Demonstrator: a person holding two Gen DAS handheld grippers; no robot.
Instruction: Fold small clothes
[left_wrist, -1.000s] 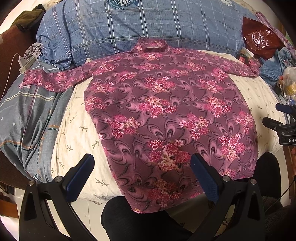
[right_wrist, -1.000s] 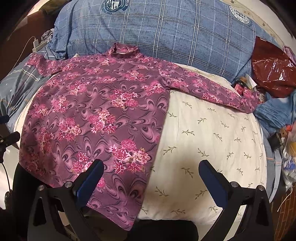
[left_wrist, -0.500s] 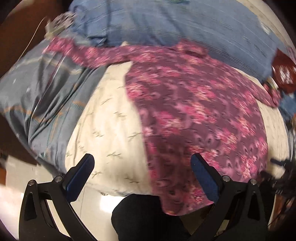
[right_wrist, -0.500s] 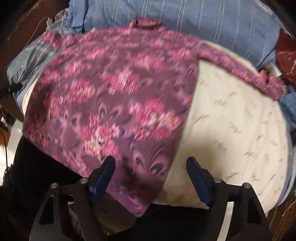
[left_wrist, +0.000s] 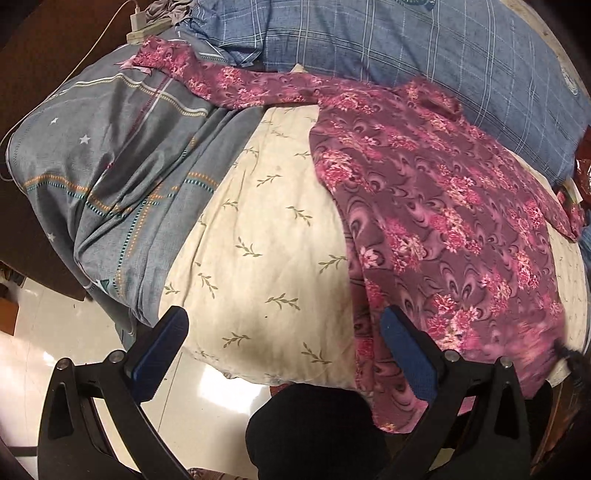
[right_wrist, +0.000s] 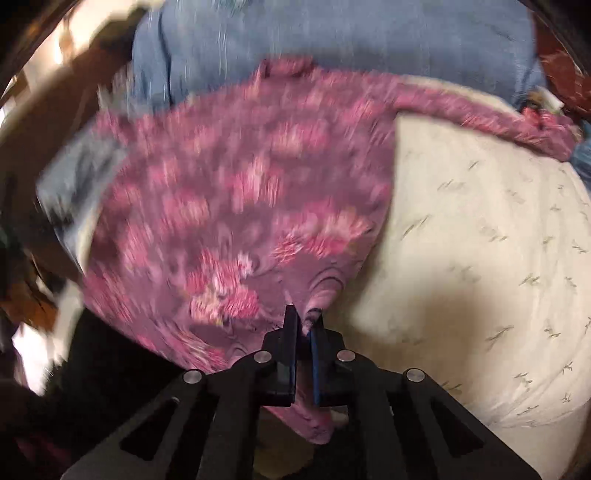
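right gripper (right_wrist: 304, 325): its fingers (right_wrist: 290, 339) have just been closing and are now pressed together on a pinch of the floral shirt's (right_wrist: 229, 206) hem corner; the cloth bunches up out of the narrow gap between the two blue pads.
why that grip: a bottom corner is the natural handle for carrying the lower edge up or across, so I judge this to be the start of a fold.
left gripper (left_wrist: 284, 350): fingers (left_wrist: 406, 354) spread wide and holding nothing; the one nearer the shirt hangs over the opposite hem edge, the other over bare quilt.
why it sits there: most likely lining up for the matching corner, so both hands can lift the hem evenly.
floral shirt (left_wrist: 436, 206): spread flat ahead of both pairs of fingers, collar at the far end, one sleeve (left_wrist: 229, 81) reaching sideways onto a grey patterned blanket (left_wrist: 110, 155).
cream leaf-print quilt (left_wrist: 266, 229): lies under the shirt and beside the fingers.
blue checked pillow (left_wrist: 424, 48): beyond the collar.
right view: blurred, so fine detail is unclear.
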